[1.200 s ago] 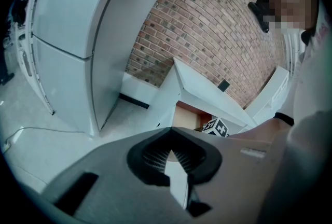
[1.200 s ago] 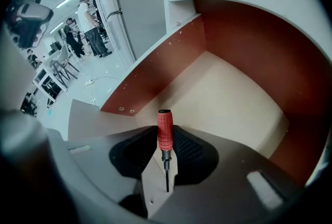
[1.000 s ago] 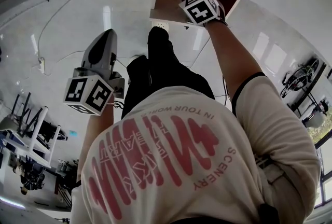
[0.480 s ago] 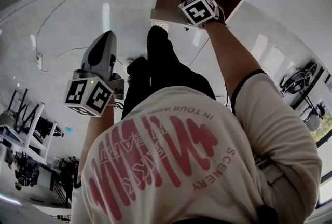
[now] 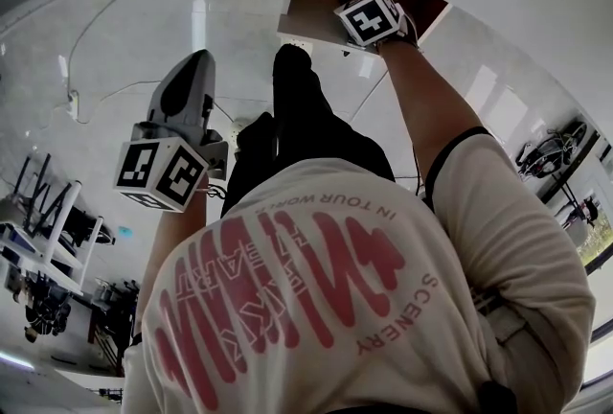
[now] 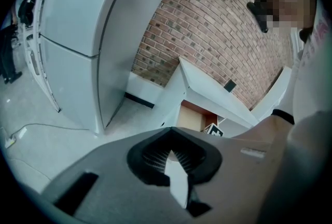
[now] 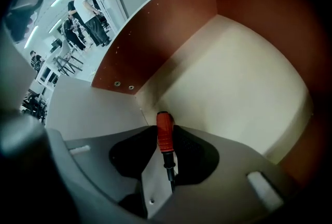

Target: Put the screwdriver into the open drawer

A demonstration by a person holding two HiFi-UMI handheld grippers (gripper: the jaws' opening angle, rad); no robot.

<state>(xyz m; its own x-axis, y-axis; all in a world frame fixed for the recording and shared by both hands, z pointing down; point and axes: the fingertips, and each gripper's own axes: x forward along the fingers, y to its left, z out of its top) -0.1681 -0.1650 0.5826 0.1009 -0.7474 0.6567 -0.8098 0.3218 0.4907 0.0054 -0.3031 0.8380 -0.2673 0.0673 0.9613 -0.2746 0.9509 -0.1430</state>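
Between the right gripper (image 7: 165, 141) jaws: the screwdriver (image 7: 164, 132), pinched narrow between the black pads. Its dark shank runs back toward the camera and its red-orange handle points forward past the tips.

Just ahead of the tips is the open drawer (image 7: 233, 78). The handle end sits over its cream bottom, close to the corner where two red-brown side walls meet. So I log the tool as inside the drawer but held, not lying on the bottom. Left of the jaws runs the drawer's pale front edge. Far beyond it, up and to the left, a few people (image 7: 85, 10) stand in a bright room.

From the head view the right forearm (image 5: 431, 115) reaches forward. The marker cube (image 5: 372, 16) sits at the drawer mouth, with the jaws hidden behind it.

The left gripper (image 6: 174, 137) is held low and well apart from the drawer, with nothing between its jaws. The ribbed pads seem to meet at the tips, leaving only a pale sliver nearer the camera, though the wide lens makes that slit hard to judge.

Ahead of those jaws and slightly right, I see the same drawer from outside, with the right gripper's cube at its opening. Left of the jaws is pale floor (image 6: 41, 135), then a tall white cabinet (image 6: 78, 36). Farthest back, above the jaws, stands a brick wall (image 6: 218, 26).
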